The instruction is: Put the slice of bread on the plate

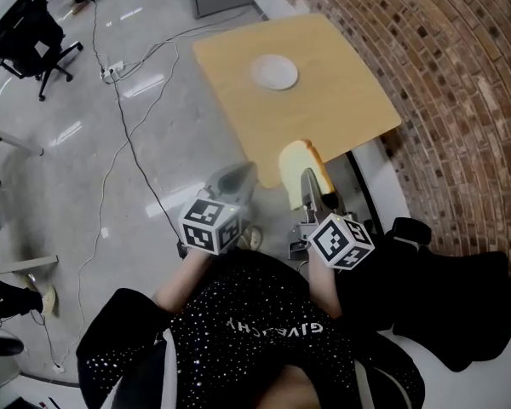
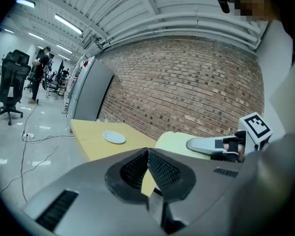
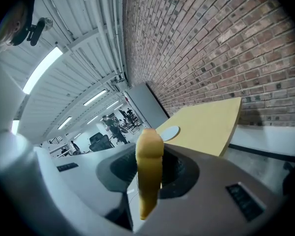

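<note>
Bread slice [image 1: 298, 162]: clamped upright in right gripper [image 1: 310, 186], at near edge of table [image 1: 341, 100]. Plate [image 1: 274, 72]: bare, well apart. Left gripper [image 1: 235, 180]: closed, empty. Carry and placement outstanding.

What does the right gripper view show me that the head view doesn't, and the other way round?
Right gripper view only: the right gripper clamped on the bread slice, seen edge-on. Head view only: the left gripper, the slice's broad face, the floor cable. Both: the empty white plate on the tan table by the brick wall.
</note>
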`<state>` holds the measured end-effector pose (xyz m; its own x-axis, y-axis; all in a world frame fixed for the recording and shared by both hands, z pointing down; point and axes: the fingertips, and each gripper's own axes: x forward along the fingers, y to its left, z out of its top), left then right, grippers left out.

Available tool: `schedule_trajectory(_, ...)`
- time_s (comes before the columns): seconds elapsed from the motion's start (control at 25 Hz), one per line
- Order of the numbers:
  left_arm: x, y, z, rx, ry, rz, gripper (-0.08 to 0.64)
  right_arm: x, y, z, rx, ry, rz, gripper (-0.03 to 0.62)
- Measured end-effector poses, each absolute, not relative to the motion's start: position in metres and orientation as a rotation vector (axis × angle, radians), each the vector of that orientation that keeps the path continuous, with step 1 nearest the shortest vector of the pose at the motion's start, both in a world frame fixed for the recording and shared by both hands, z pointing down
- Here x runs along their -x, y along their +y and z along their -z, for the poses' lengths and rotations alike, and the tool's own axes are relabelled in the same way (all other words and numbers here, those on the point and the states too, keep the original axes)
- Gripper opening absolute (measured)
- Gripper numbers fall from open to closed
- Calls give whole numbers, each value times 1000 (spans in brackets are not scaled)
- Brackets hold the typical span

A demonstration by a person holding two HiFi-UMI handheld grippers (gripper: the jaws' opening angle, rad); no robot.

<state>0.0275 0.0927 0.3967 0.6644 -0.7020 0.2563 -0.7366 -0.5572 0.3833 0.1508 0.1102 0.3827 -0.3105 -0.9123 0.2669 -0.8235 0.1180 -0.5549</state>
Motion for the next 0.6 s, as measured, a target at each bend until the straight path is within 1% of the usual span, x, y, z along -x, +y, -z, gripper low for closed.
schedule_trajectory(0.28,-29,67,-406,-2384,-1120,-118,11,-149,81,-390,1747,2257,1001,95)
schedule_trajectory(0.6,-41,6,-412,-2353,-1091,-147,11,-161,25,-397,1777,2237,1071,95)
